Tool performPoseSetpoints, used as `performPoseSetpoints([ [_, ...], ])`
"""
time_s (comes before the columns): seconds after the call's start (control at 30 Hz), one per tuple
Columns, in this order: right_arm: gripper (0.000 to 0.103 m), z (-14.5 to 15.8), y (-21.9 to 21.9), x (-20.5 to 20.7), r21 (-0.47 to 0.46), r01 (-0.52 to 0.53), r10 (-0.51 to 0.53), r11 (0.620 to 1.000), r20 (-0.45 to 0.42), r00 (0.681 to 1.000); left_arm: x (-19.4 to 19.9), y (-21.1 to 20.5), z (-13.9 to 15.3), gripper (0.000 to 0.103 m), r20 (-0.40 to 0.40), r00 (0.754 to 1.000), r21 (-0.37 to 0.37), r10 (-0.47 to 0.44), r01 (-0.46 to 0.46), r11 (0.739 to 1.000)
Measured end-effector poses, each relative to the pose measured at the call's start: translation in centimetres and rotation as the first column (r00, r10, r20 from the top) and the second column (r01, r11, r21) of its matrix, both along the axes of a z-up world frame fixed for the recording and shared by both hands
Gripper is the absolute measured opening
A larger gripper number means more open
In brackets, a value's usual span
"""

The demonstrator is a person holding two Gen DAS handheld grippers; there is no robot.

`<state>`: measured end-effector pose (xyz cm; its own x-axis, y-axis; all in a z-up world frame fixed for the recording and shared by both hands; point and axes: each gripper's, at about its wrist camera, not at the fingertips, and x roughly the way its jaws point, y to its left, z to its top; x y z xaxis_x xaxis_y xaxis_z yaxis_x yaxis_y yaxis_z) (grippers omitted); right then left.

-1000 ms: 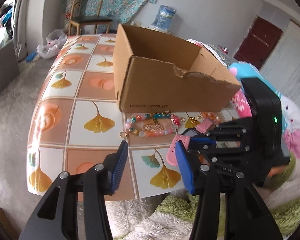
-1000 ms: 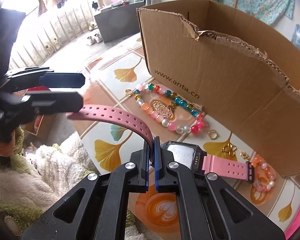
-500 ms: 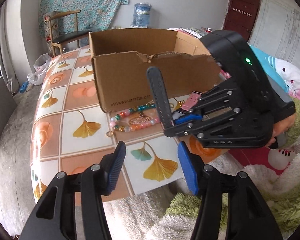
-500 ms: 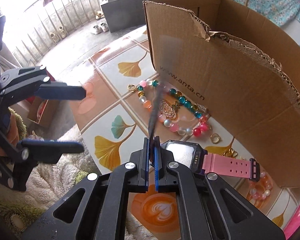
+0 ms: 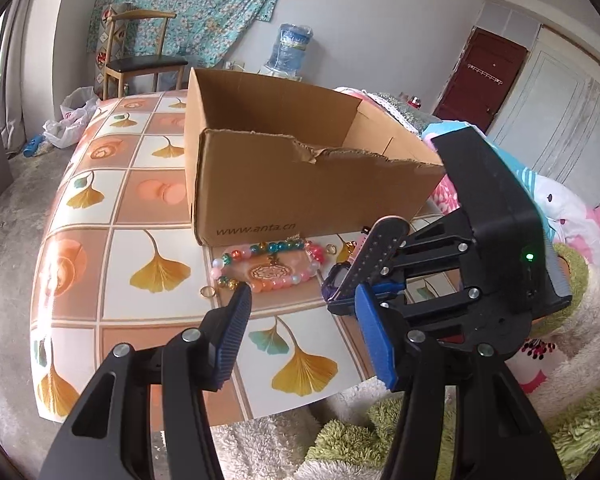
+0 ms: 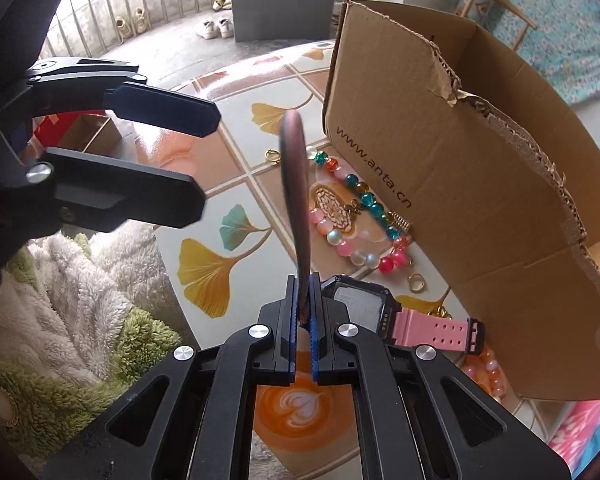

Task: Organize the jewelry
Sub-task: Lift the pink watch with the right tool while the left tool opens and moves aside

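Pink rubber is what the right gripper (image 6: 303,312) has got hold of — it's pinching one perforated strap of the pink digital watch with the black square case (image 6: 362,307), pads pressed tight together on the strap near the case. That strap sticks up and away from the fingers, edge-on to the right wrist camera, tip toward the brown cardboard box printed with www.anta.cn (image 6: 452,184). The other strap runs off sideways along the box's front wall, so the watch's long axis is bent roughly into an L. The case sits just in front of the box, low over the tiled table top with ginkgo-leaf pattern (image 5: 156,272); can't tell if it's touching.

Stuff around the box: a multicoloured bead bracelet with a gold filigree charm (image 5: 268,268) lies right against its front wall, a small gold ring (image 5: 207,291) just off the bracelet's far end from the watch, another gold ring (image 6: 416,282) between watch and box, and a pink-orange bead bracelet (image 6: 486,372) partly hidden under the sideways strap. Nothing's visible inside the box.

The left gripper (image 5: 300,336) hovers in front of the box, angled down at the table edge, fingers spread about halfway with nothing between them — the right gripper sits just beside it, tilted steeply down.
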<state>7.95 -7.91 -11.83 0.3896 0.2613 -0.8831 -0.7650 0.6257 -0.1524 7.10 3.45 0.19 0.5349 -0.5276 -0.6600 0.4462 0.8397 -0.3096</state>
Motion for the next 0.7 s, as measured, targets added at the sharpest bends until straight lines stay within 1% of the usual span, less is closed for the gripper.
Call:
performPoseSetpoints([
  [0.2,0.003,0.0,0.2,-0.6,0.012,0.029,-0.029,1.0,0.0,1.0,0.3,-0.2,-0.3,0.053,-0.008,1.0,-0.026,-0.015,0.015,1.0],
  [0.3,0.002,0.5,-0.6,-0.1,0.055,0.084,-0.083,0.995,-0.028,0.996,0.5,0.0,-0.4,0.053,-0.004,1.0,-0.023,-0.018,0.018,1.0],
  [0.37,0.002,1.0,-1.3,0.4,0.103,0.137,-0.132,0.985,-0.053,0.99,0.6,0.2,-0.2,0.053,0.002,1.0,-0.027,-0.014,0.014,1.0],
  [0.47,0.001,2.2,-2.8,1.0,0.191,0.234,-0.221,0.953,-0.088,0.971,0.8,0.7,0.1,0.053,0.006,1.0,-0.038,-0.008,0.008,0.999],
  [0.53,0.001,3.5,-3.8,1.3,0.251,0.301,-0.284,0.92,-0.103,0.953,0.9,1.0,0.3,0.053,0.006,1.0,-0.043,-0.008,0.008,0.999],
  [0.6,0.001,4.8,-4.8,1.2,0.305,0.345,-0.325,0.887,-0.116,0.938,0.8,1.1,0.7,0.053,0.012,1.0,-0.038,-0.016,0.016,0.999],
  [0.7,0.001,6.8,-5.6,0.9,0.407,0.376,-0.339,0.832,-0.164,0.927,0.5,1.2,1.1,0.053,0.017,0.999,-0.031,-0.034,0.035,0.999],
])
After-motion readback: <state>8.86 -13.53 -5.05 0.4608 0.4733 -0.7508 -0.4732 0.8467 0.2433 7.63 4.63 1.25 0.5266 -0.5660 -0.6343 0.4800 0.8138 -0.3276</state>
